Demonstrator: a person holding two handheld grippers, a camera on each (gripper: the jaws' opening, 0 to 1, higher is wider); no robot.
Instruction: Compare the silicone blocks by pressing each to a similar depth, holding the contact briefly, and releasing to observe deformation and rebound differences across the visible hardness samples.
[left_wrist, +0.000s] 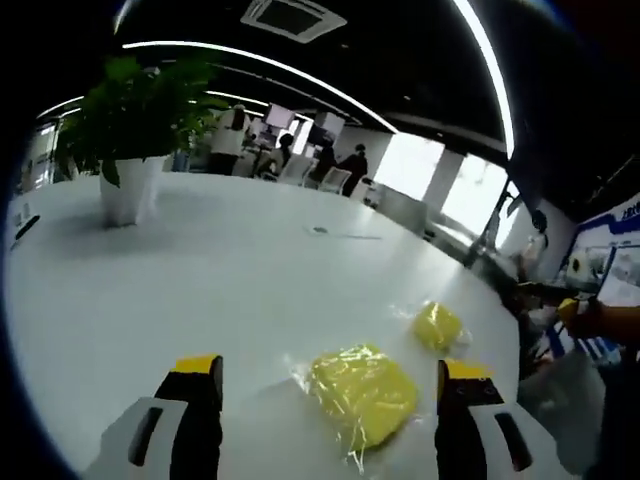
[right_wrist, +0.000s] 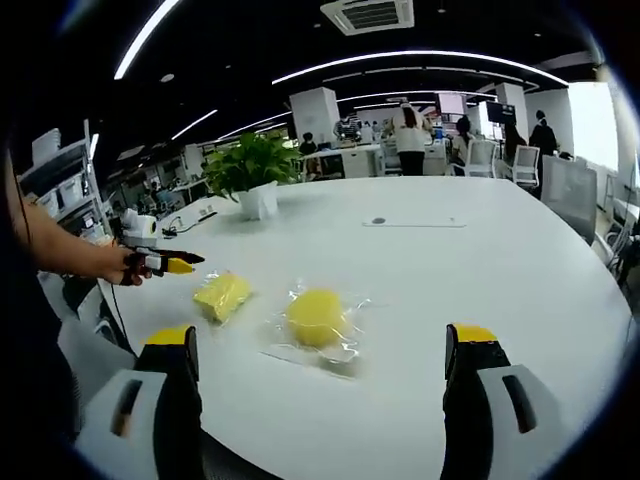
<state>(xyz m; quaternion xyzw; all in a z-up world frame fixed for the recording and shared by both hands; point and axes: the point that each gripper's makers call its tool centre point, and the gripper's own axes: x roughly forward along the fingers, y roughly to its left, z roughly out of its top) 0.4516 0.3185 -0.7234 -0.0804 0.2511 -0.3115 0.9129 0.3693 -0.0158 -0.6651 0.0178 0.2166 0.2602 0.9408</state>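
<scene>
We see two yellow silicone samples lying on the white table (right_wrist: 480, 270), each inside a crinkled clear wrapper. Taking the potted plant (right_wrist: 252, 172) as our landmark, both lie well on our side of it: the blockier sample (right_wrist: 222, 295) nearer the table's edge, the rounder sample (right_wrist: 316, 316) just beside it.

In the left gripper view the larger-looking block (left_wrist: 362, 390) sits between the jaws of our left gripper (left_wrist: 330, 385), whose jaws are spread wide and touch nothing. The smaller-looking one (left_wrist: 437, 325) lies just beyond it. Our right gripper (right_wrist: 320, 360) is likewise spread apart and holds nothing, hovering short of the rounder sample. In the right gripper view, the left gripper appears near the table's edge, held in a hand (right_wrist: 112, 264).

We judge no press is underway. The main risks come from the wrappers: loose film may slide on the smooth tabletop, so a sample could skate aside under an off-centre press. Trapped air or wrinkled plastic could also mask the true indentation and rebound. Pressing the two to unequal depths would spoil the comparison.
</scene>
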